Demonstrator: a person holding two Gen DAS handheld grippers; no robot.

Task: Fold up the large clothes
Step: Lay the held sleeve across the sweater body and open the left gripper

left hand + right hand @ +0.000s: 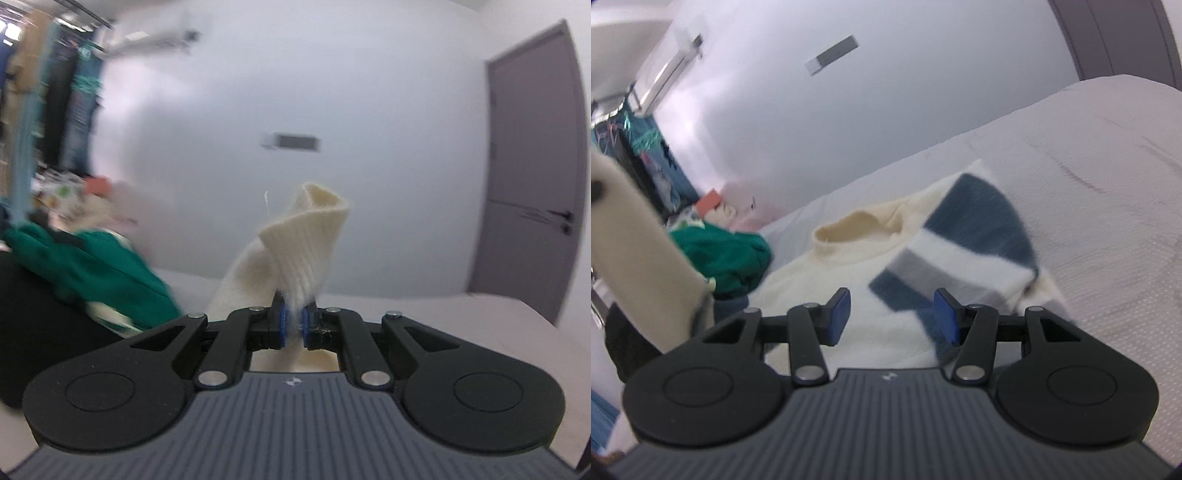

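A cream knit sweater [827, 273] with blue, grey and white stripes lies on the bed [1089, 155], collar toward the far side. One striped sleeve [960, 236] is folded across its chest. My left gripper [293, 317] is shut on the ribbed cuff [306, 243] of the other, cream sleeve and holds it lifted; that raised sleeve also shows at the left of the right wrist view [635, 251]. My right gripper [892, 317] is open and empty, just above the sweater's body.
A green garment [727, 254] lies in a heap on the bed left of the sweater, also in the left wrist view [96, 269]. More clothes and clutter sit behind it [713, 206]. A grey door [532, 166] stands at right. A white wall is behind the bed.
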